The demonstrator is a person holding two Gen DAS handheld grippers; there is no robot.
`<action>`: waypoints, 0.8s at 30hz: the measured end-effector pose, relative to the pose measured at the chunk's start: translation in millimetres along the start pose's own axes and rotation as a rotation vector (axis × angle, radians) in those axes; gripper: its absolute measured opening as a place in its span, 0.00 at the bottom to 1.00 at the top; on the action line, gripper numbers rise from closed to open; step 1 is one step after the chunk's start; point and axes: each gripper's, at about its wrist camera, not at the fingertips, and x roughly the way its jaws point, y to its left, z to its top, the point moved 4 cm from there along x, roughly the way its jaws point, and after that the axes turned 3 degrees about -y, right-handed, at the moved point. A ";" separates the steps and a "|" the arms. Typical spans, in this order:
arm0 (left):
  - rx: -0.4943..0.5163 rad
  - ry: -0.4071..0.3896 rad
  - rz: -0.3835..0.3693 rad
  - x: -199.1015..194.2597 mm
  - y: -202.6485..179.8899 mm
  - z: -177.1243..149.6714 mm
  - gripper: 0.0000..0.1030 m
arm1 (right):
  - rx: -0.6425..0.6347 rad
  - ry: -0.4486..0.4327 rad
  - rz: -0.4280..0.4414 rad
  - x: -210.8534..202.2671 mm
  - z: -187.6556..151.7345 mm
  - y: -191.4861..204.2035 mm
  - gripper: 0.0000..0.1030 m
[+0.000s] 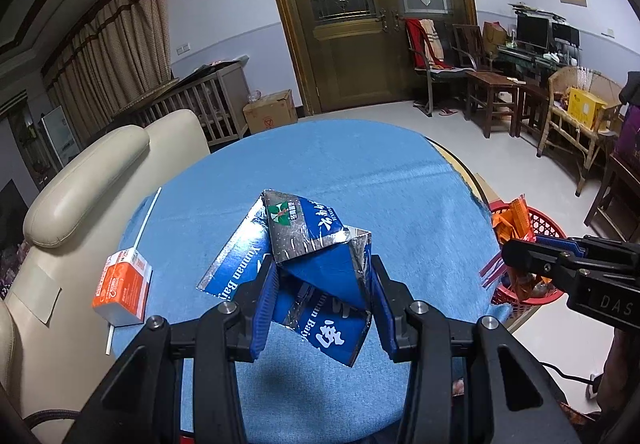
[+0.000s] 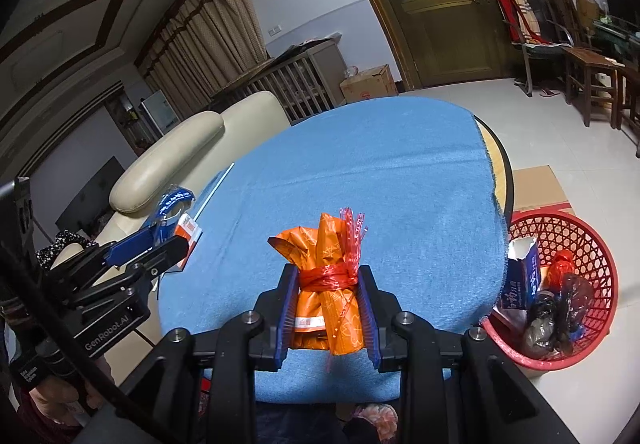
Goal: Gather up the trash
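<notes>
Both hands are loaded. The left gripper (image 1: 324, 300) clamps a flattened blue carton (image 1: 304, 264) lifted over the blue tablecloth (image 1: 360, 172), its side reading "Yunnan Bai". The right gripper (image 2: 327, 314) pinches an orange wrapper bundle (image 2: 326, 280) tied with red string. The red basket (image 2: 576, 232) on the floor just beside the table already holds a similar blue carton and bagged rubbish. I judge 3 pieces remain: these 2 and the orange drink box (image 1: 122, 290) with its straw. "GenRobot.AI" and "DAS" mark the tools.
</notes>
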 end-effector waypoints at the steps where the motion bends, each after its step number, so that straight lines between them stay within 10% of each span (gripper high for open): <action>1: 0.002 0.001 0.000 0.5 1.1 0.9 0.44 | 0.003 0.000 -0.001 0.1 -0.5 -1.1 0.30; 24: 0.035 0.033 -0.007 11.5 -5.3 2.0 0.44 | 0.038 0.009 -0.004 1.2 -2.4 -11.2 0.30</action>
